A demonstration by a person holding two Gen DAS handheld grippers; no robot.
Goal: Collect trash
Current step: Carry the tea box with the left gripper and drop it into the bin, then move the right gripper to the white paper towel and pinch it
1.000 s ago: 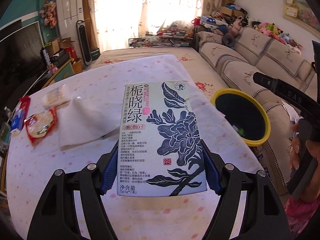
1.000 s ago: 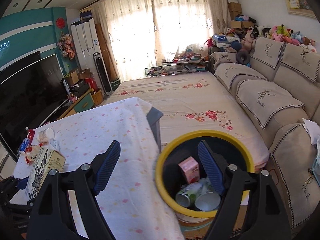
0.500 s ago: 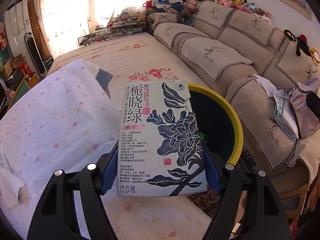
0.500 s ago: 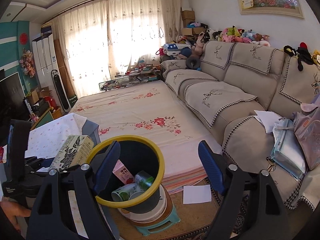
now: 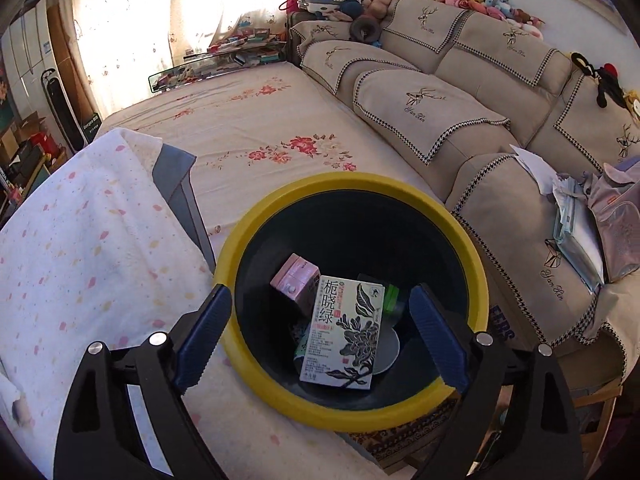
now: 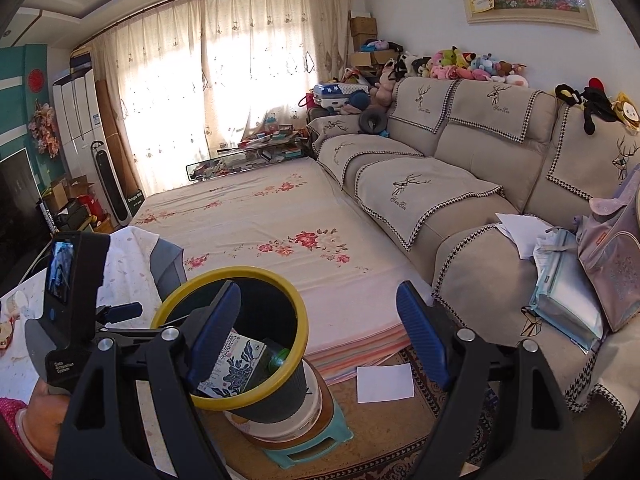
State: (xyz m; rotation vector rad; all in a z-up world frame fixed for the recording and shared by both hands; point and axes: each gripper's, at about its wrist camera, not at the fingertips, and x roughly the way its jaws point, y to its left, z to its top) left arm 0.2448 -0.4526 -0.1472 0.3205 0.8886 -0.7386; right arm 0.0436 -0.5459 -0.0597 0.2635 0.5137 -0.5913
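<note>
One box dropped, tabletop litter pending

Item: tea box, white with a dark flower print. Location: inside the bin, leaning on a pink carton, with a green can beside it and a pale cup beneath. Clear of the rim.

Left tongs: poised over the bin mouth, jaws having just spread apart, nothing between them; the box lies well below the pads. Released.

Right tongs: parted wide, grasping nothing, pointed past the bin toward the bed.

Bin: black, yellow-rimmed, perched on a pale basin atop a small stool just beside the tabletop. Judged tippy.

Handling note: the drop looks complete, so lift the left tongs straight up and out without brushing the rim; a knock could unseat the stack. Then swing to the tabletop for whatever trash is left, taking one piece per trip.
</note>
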